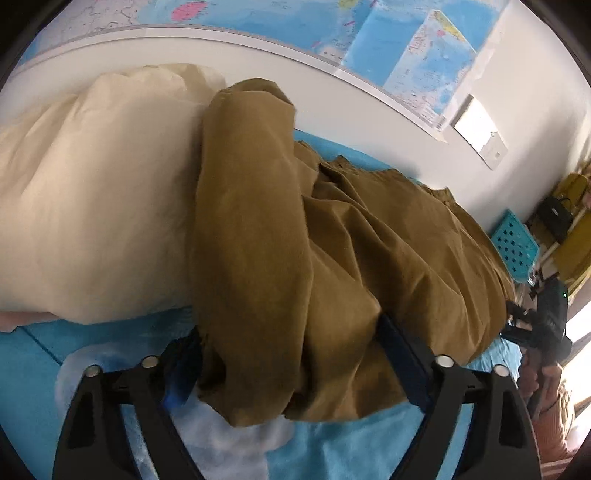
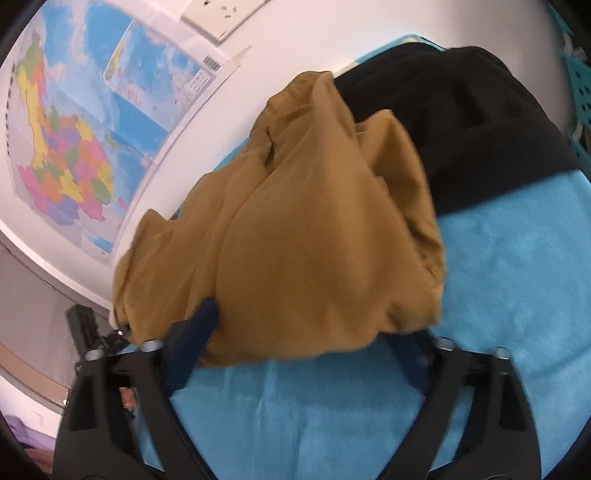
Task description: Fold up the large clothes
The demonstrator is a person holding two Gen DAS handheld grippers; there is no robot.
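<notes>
Tan garment point(image 1: 295, 258) bunched between left hand-held gripper point(image 1: 291, 369) fingers.

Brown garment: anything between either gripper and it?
Nothing visible. The brown garment bunches directly between the left gripper fingers, and likewise between the right gripper fingers. The cream bundle and black garment lie beside it, beyond the fingers.

home bedroom: blue bedsheet point(image 2: 498, 277), cream pillow point(image 1: 92, 192), wall map point(image 2: 66, 147), wall socket point(image 2: 221, 14).
</notes>
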